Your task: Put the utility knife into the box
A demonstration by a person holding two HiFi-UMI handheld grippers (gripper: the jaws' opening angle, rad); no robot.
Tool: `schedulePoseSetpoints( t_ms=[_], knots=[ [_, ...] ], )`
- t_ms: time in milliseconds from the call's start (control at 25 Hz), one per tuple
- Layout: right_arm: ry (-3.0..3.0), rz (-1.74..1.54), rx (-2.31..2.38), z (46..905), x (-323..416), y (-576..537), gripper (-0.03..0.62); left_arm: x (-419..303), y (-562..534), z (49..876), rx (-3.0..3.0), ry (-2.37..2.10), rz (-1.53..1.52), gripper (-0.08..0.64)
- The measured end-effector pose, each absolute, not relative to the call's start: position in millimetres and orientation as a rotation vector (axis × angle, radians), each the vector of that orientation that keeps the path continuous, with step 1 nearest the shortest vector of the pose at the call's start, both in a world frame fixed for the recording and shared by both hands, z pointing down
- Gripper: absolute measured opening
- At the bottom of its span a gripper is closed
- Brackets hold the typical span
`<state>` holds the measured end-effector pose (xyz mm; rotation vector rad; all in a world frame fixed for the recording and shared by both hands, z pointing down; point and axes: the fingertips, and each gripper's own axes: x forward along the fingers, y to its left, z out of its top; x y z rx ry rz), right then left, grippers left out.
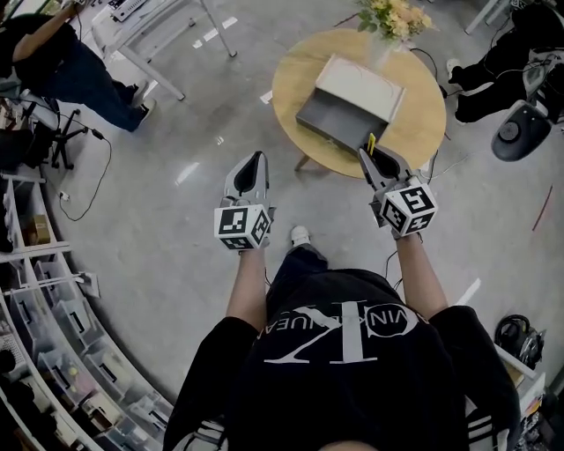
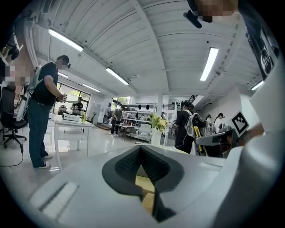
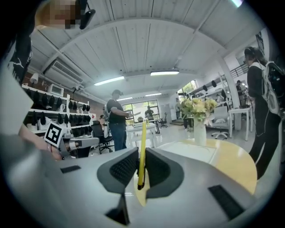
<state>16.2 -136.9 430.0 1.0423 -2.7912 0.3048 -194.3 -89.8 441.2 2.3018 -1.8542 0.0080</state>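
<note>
A yellow utility knife (image 1: 372, 141) stands upright between the jaws of my right gripper (image 1: 370, 153), which is shut on it. In the right gripper view the knife (image 3: 142, 149) rises between the dark pads. It hangs just at the near right corner of the open grey box (image 1: 339, 119), whose pale lid (image 1: 361, 84) leans back behind it on the round wooden table (image 1: 295, 84). My left gripper (image 1: 256, 158) is shut and empty, held over the floor left of the table's near edge; its jaw tips meet in the left gripper view (image 2: 140, 149).
A vase of flowers (image 1: 392, 16) stands at the table's far edge, also in the right gripper view (image 3: 198, 116). A person (image 1: 62, 62) stands at a white desk far left. Shelving (image 1: 53, 335) curves along the left. A dark chair (image 1: 520, 128) sits at the right.
</note>
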Motion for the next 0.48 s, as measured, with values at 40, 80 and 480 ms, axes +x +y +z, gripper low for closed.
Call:
schedulePoseSetpoints(
  t_ms=[40,80,480],
  knots=[
    [-2.784,0.309,1.052,432,13,-139,0.057,-196,-94,443,2.313,-1.835,0.015,0.011],
    [-2.778,0.313,1.064,433,11,-141,0.057,-197,-98,445,2.326,-1.816,0.023,0.011],
    [-2.694,0.297,1.133,439,0,-153,0.057,-198,-131,453,2.399,-1.658,-0.018,0.011]
  ],
)
